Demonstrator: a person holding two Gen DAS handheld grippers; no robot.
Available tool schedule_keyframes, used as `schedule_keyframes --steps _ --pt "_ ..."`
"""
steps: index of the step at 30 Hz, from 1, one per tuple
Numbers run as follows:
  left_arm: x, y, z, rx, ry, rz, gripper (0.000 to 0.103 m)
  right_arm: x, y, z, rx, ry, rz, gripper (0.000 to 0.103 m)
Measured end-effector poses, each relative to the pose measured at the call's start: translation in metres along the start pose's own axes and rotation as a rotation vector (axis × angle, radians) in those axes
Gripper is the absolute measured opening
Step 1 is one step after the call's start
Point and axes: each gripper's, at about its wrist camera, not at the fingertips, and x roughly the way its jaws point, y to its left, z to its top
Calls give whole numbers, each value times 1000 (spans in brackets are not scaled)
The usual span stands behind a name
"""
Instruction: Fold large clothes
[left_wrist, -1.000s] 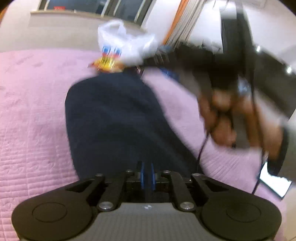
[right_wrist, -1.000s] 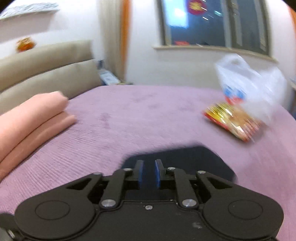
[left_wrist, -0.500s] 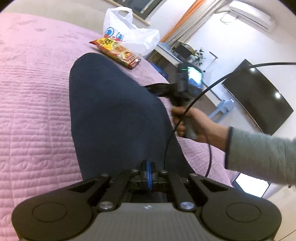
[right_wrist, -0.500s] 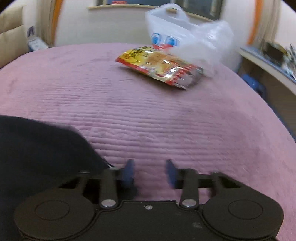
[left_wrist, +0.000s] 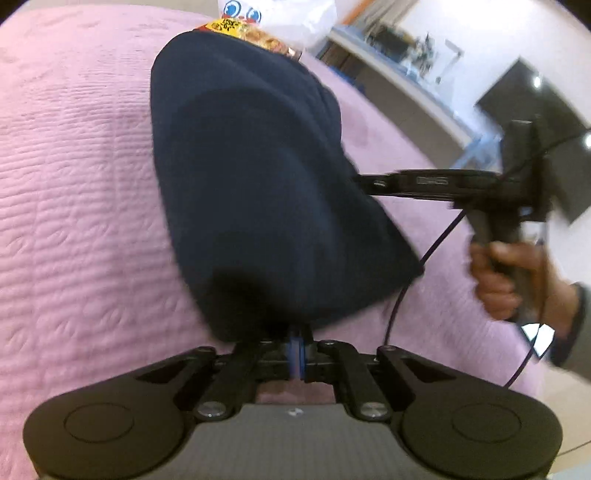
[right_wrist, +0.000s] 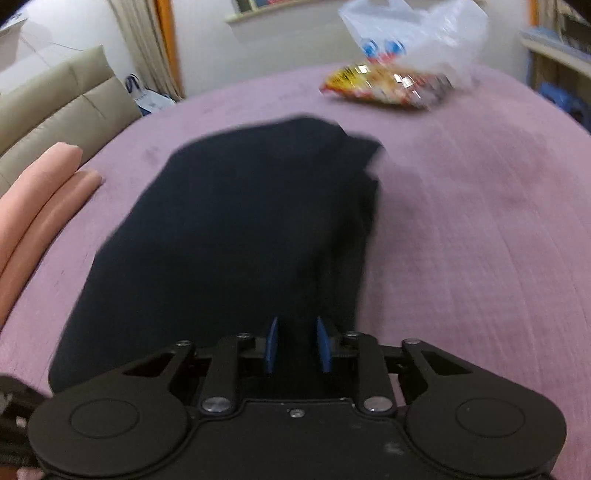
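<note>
A dark navy garment (left_wrist: 251, 177) lies folded lengthwise on the pink quilted bed (left_wrist: 74, 184). My left gripper (left_wrist: 295, 354) is shut on the garment's near edge and lifts it a little off the bed. In the right wrist view the same garment (right_wrist: 229, 229) fills the middle. My right gripper (right_wrist: 295, 349) has its blue pads a little apart around the garment's near edge. The right gripper also shows in the left wrist view (left_wrist: 365, 182), side-on at the garment's right edge, its tips hidden by the cloth.
A yellow snack packet (right_wrist: 384, 86) and a white plastic bag (right_wrist: 417, 37) lie at the far end of the bed. A folded pink blanket (right_wrist: 40, 206) lies at the left, by a beige headboard (right_wrist: 62, 110). A shelf (left_wrist: 402, 85) and dark screen (left_wrist: 546, 122) stand beyond the bed's right side.
My right gripper moved back onto the garment's edge and its pads narrowed around it. My left gripper, still shut, has raised the near edge off the bed.
</note>
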Motion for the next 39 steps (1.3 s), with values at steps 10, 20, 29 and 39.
schedule_keyframes --steps 10,20,29,39 --pt "-66 14 46 -147 -332 -61 52 -42 39 6 -80 -114 71 60" --pt "-45 32 62 -181 -254 114 57 -37 6 -9 -8 -8 37 48" --pt "0 67 88 -337 -142 -8 82 30 -31 34 143 3 170 86" --pt "63 107 96 -434 -81 -214 101 72 -61 38 248 34 401 103"
